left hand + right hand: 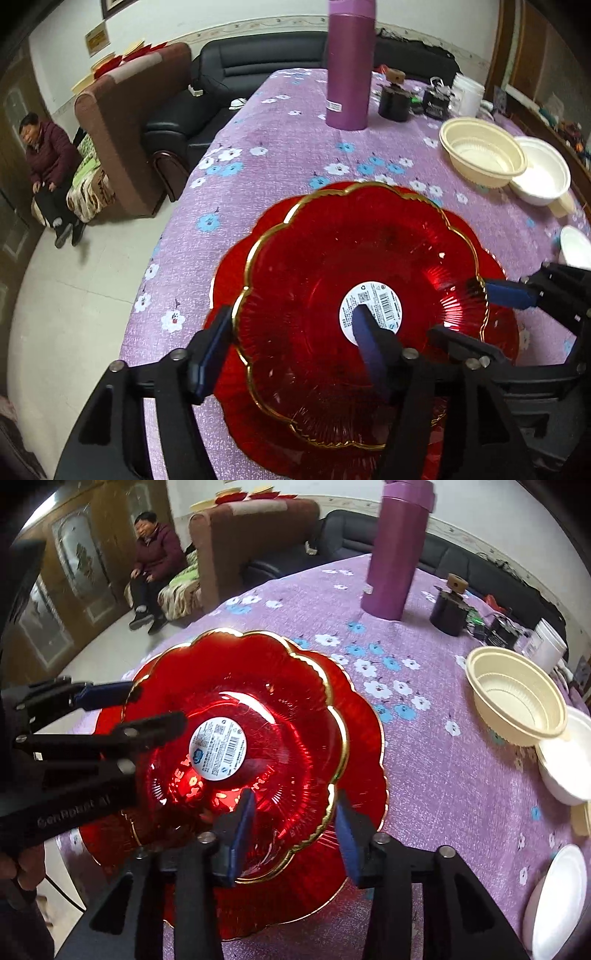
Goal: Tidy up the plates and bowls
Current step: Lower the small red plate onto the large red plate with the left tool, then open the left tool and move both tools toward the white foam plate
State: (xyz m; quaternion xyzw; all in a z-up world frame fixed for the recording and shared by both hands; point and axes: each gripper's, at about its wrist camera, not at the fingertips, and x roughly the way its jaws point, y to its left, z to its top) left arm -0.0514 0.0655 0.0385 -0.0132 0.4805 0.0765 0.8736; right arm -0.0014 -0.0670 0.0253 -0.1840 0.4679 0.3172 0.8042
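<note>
A red scalloped bowl with a gold rim and a round white label [354, 295] [236, 734] sits on a larger red plate [229, 273] [365, 746] on the purple flowered tablecloth. My left gripper [291, 339] is open, its jaws astride the bowl's near-left rim, one finger inside and one outside. My right gripper [295, 827] is open the same way, astride the bowl's near rim. It shows in the left wrist view [476, 291] at the bowl's right edge. The left gripper shows in the right wrist view [159, 705].
A cream bowl [480, 155] [517, 701] overlaps a white bowl [543, 173] [569, 760] at the right. Another white dish [576, 247] [557, 893] lies nearer. A tall purple flask [349, 66] [399, 550], a dark jar [394, 99] [448, 609] and clutter stand behind. The table's left edge drops to the floor.
</note>
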